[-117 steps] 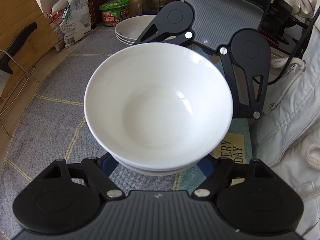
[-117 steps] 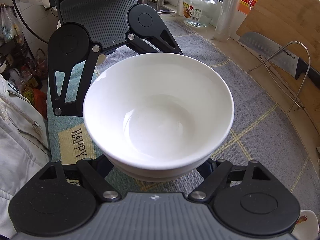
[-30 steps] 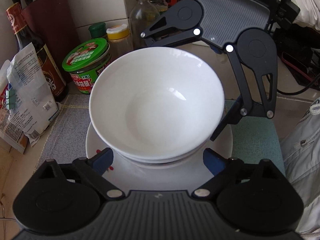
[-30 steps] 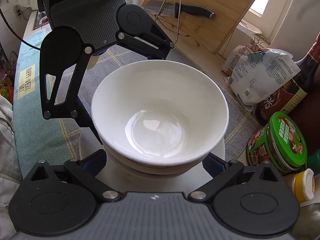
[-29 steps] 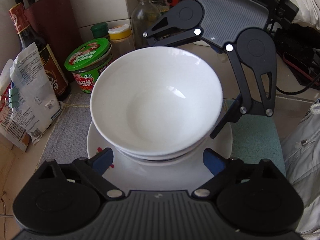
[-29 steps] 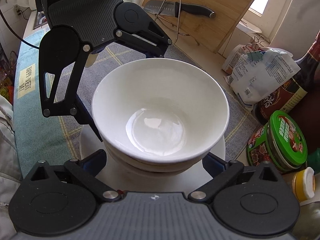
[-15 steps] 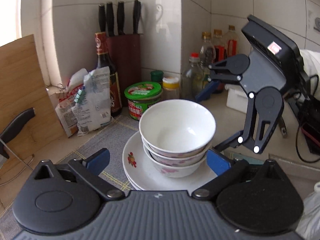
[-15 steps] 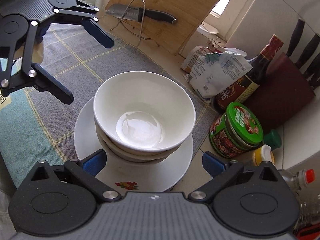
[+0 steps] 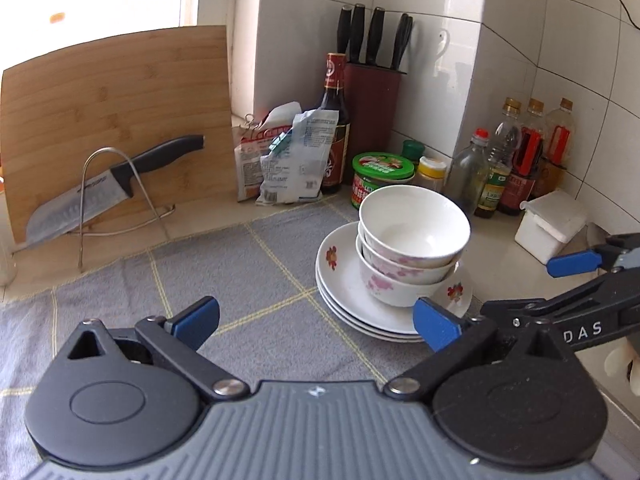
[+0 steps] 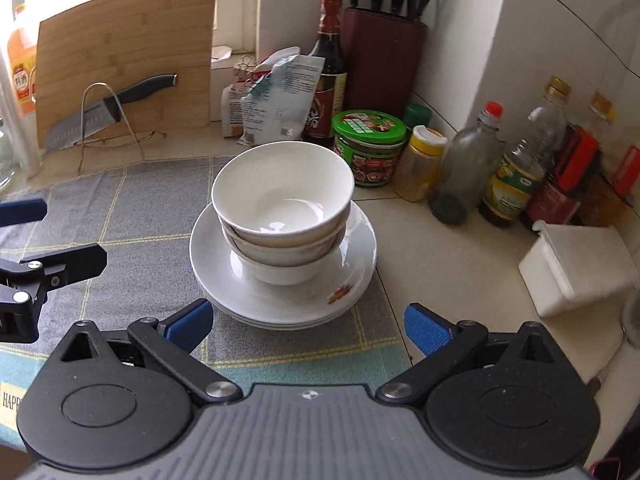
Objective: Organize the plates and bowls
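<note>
Both grippers empty, jaws spread wide. Left gripper sits low over the grey mat; the bowl stack is ahead and to its right, clear of the blue fingertips. Right gripper faces the same stack head-on, just short of it, not touching. Three nested bowls sit on stacked plates at the mat's edge, near the green-lidded jar.
</note>
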